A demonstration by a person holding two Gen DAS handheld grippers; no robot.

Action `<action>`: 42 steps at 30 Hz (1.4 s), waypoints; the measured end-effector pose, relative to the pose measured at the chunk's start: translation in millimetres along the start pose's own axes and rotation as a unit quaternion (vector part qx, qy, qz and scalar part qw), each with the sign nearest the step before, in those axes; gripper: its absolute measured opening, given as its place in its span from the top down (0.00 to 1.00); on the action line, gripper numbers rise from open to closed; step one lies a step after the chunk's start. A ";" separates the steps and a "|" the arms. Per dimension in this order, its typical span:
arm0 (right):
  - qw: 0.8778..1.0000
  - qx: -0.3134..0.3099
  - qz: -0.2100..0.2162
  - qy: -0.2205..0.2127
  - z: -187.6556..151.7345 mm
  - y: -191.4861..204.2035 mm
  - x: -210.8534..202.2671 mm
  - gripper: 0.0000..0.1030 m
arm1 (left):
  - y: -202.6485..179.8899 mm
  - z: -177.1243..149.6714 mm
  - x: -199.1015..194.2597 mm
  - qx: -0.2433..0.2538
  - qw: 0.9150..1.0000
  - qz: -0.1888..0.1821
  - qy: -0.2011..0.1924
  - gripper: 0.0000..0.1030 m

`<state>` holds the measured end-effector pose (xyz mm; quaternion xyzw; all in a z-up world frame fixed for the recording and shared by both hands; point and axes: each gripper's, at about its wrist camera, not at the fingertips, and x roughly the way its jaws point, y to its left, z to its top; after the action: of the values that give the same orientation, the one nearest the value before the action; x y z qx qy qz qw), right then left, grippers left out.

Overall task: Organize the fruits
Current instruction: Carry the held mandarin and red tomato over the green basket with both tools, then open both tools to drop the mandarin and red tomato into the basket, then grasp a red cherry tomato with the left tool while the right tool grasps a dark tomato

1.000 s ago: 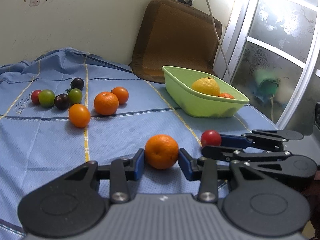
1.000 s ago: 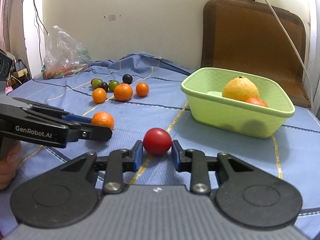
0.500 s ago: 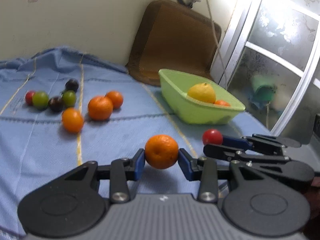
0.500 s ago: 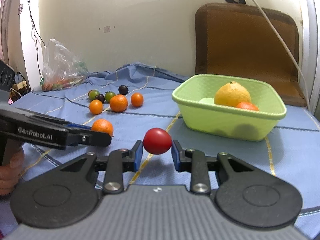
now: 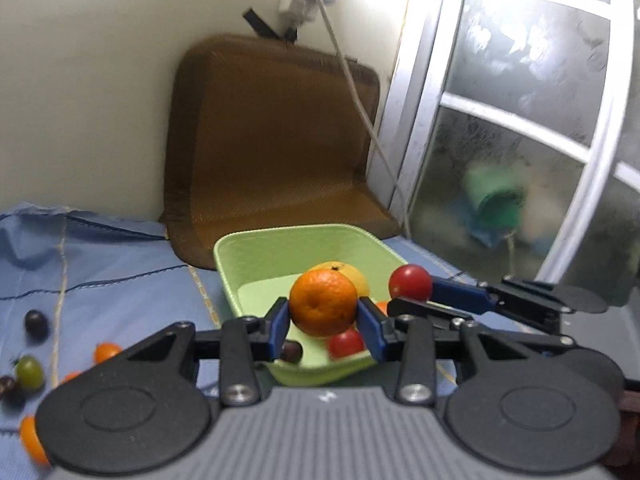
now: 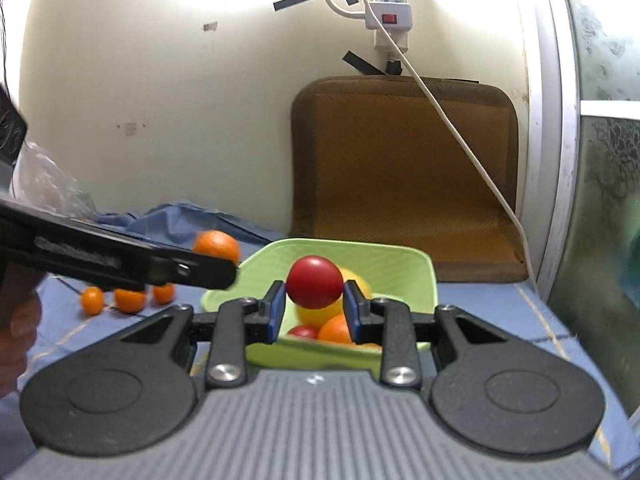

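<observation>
My left gripper (image 5: 323,322) is shut on an orange mandarin (image 5: 322,302), held in the air over the near side of the green basket (image 5: 256,252). My right gripper (image 6: 314,307) is shut on a red tomato (image 6: 314,281), also lifted, in front of the same basket (image 6: 400,268). In the left wrist view the right gripper's arm comes in from the right with the tomato (image 5: 410,281) at its tip. Inside the basket lie a yellow citrus (image 6: 316,314), an orange fruit (image 6: 334,330), a red tomato (image 5: 346,343) and a dark one (image 5: 291,351).
Loose fruits stay on the blue cloth (image 5: 120,280) at the left: small oranges (image 6: 130,299), a green tomato (image 5: 29,372) and dark ones (image 5: 36,323). A brown cushion (image 6: 404,168) leans on the wall behind the basket. A white cable (image 6: 460,140) hangs down; a glass door (image 5: 520,140) stands at the right.
Both grippers have risen off the cloth with their fruits and swung towards the green basket, which now lies straight ahead and close. The loose fruits have slid off to the left.
</observation>
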<state>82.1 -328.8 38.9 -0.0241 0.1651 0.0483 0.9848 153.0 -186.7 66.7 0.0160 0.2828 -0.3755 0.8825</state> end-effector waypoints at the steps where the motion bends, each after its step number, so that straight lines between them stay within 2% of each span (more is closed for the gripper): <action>1: 1.000 -0.004 -0.002 0.003 0.2 -1.6 5.2 0.67 | 1.2 0.5 6.5 0.000 1.000 0.004 0.006 0.64; 4: 1.000 -0.015 -0.003 0.012 -2.7 -3.1 15.3 0.67 | 7.1 1.4 22.6 -0.009 0.999 0.017 0.025 0.63; 5: 1.000 -0.018 -0.003 0.012 -4.2 -2.9 16.3 0.67 | 8.2 2.1 25.6 -0.012 0.999 0.018 0.030 0.60; 6: 1.000 -0.022 -0.002 0.013 -4.7 -1.6 16.3 0.66 | 8.3 2.0 26.2 -0.013 0.999 0.019 0.030 0.49; 7: 1.000 -0.025 0.001 0.013 -5.4 -1.3 17.7 0.66 | 7.6 2.0 24.9 -0.011 0.999 0.024 0.025 0.45; 8: 1.000 -0.027 0.003 0.011 -6.0 -0.2 18.5 0.59 | 6.4 1.9 21.6 -0.006 0.999 0.030 0.017 0.43; 9: 1.000 -0.027 0.002 0.008 -5.3 0.3 20.0 0.51 | 5.7 2.4 18.9 -0.001 0.999 0.037 0.011 0.42; 10: 1.000 -0.027 -0.002 0.002 -5.6 1.4 19.9 0.48 | 7.4 3.6 15.7 0.001 0.999 0.038 0.009 0.42; 13: 1.000 -0.017 0.005 -0.006 -2.7 0.7 19.7 0.47 | 19.5 8.2 -2.2 -0.018 0.999 0.040 -0.011 0.42; 16: 1.000 -0.010 0.005 -0.025 1.3 2.5 11.1 0.47 | 42.8 11.2 -37.2 -0.047 0.996 0.054 -0.050 0.42; 20: 0.999 -0.004 0.022 -0.041 7.6 8.8 2.3 0.47 | 90.7 5.4 -87.5 -0.105 0.984 0.102 -0.097 0.43; 23: 0.998 -0.004 0.049 -0.036 13.2 20.2 4.9 0.48 | 130.0 -9.3 -118.5 -0.148 0.971 0.151 -0.113 0.45; 27: 0.995 -0.003 0.096 -0.009 17.9 40.9 19.0 0.50 | 174.2 -30.1 -141.8 -0.209 0.953 0.187 -0.114 0.50; 30: 0.992 -0.004 0.129 0.014 21.0 60.1 31.8 0.55 | 197.7 -45.2 -147.3 -0.237 0.946 0.194 -0.109 0.50; 36: 0.984 -0.034 0.164 0.057 20.4 104.3 59.0 0.58 | 219.3 -62.6 -131.8 -0.264 0.943 0.188 -0.080 0.51; 38: 0.982 -0.045 0.172 0.067 21.4 116.0 66.2 0.58 | 225.2 -63.5 -122.1 -0.280 0.942 0.175 -0.063 0.52; 40: 0.980 -0.058 0.178 0.072 25.9 125.8 72.5 0.58 | 227.6 -63.8 -119.0 -0.281 0.945 0.162 -0.051 0.53; 42: 0.977 -0.070 0.187 0.079 31.6 134.6 80.7 0.58 | 226.3 -58.8 -116.5 -0.268 0.948 0.167 -0.047 0.53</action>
<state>154.3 -186.0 38.1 -0.0658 0.2401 0.2409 0.9381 211.4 65.9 35.2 -0.1921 0.3247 -0.1337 0.9164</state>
